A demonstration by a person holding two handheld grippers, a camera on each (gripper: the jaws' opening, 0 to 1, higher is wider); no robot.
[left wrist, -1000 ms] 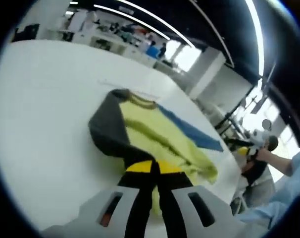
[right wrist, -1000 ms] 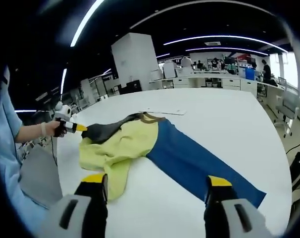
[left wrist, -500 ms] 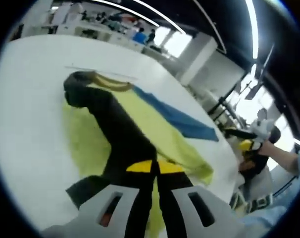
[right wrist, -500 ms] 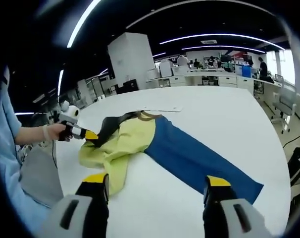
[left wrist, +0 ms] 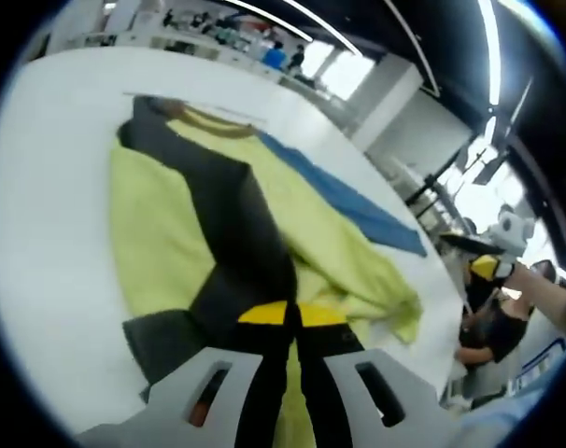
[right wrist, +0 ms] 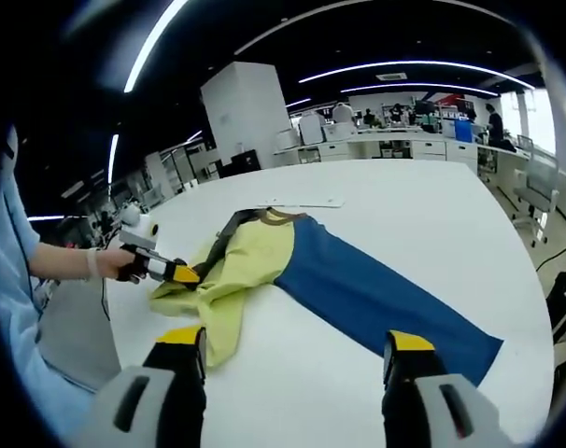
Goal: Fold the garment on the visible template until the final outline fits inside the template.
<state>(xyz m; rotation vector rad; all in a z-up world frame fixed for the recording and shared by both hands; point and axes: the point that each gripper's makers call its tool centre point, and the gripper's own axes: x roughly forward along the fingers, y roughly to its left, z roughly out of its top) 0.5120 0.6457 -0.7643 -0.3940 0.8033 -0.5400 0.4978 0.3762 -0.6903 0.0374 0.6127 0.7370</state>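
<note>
A white counter (right wrist: 423,215) carries the garment (right wrist: 292,271), which lies spread across the middle of it: a yellow-green body, one long blue part running out flat toward the right in the right gripper view, and a dark grey sleeve (left wrist: 236,224) drawn as a taut strip across the yellow cloth toward the left gripper (left wrist: 292,315). A brownish collar (right wrist: 281,218) shows at the far end, next to a thin pale sheet (right wrist: 302,202) lying flat on the counter beyond it. The near yellow edge is bunched and wrinkled, and the template's outline cannot be made out under the cloth. In the left gripper view the jaws stand closed together with the dark sleeve pinched between their yellow tips. In the right gripper view the right gripper (right wrist: 292,350) hangs above the bare counter near the garment's yellow edge, its jaws spread wide and touching nothing.
</note>
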